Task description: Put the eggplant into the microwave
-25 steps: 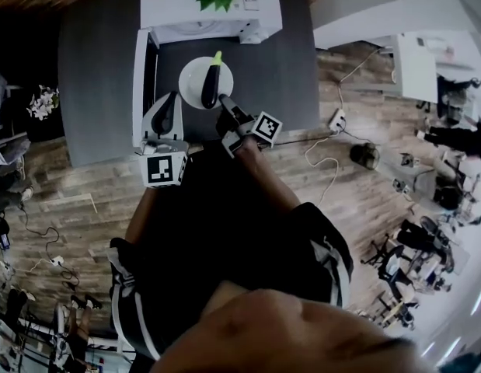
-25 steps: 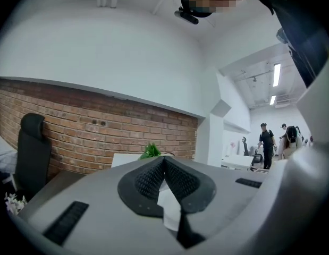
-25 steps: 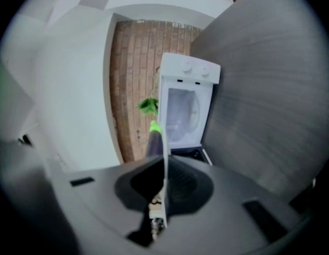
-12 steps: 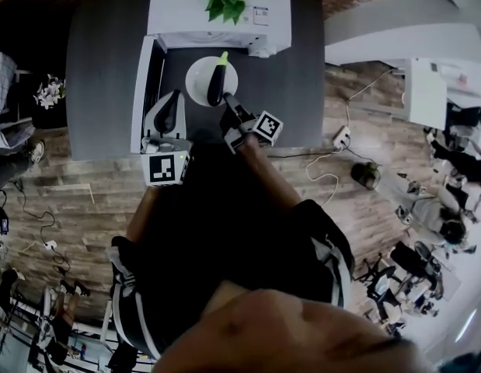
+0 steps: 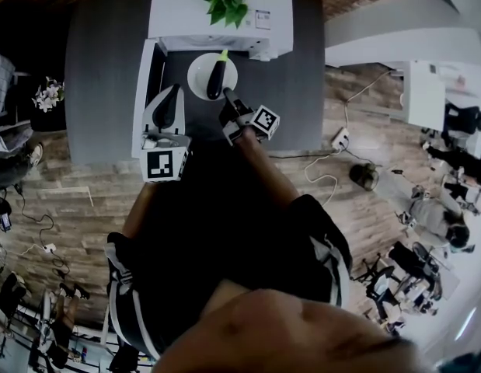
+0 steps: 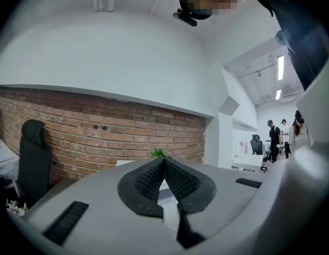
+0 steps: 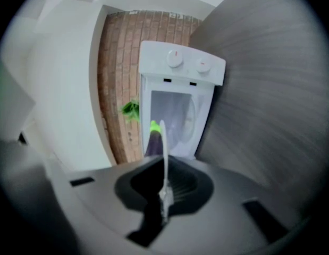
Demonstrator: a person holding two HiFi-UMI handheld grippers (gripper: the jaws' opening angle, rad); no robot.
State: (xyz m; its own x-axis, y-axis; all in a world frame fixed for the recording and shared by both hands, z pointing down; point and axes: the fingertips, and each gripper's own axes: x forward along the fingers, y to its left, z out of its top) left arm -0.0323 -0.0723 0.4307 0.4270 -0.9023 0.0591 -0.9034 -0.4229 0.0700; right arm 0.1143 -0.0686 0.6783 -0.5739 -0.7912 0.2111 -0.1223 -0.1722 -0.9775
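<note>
One plate [image 5: 199, 74], eggplant [image 5: 217, 78] aboard, sits clamped in your right gripper [image 5: 225, 94], upper centre. Your left gripper [image 5: 174, 92] shows fingers together, empty.

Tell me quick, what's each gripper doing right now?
Left gripper: closed, empty.
Right gripper: closed on the plate edge; eggplant lies on it.
</note>
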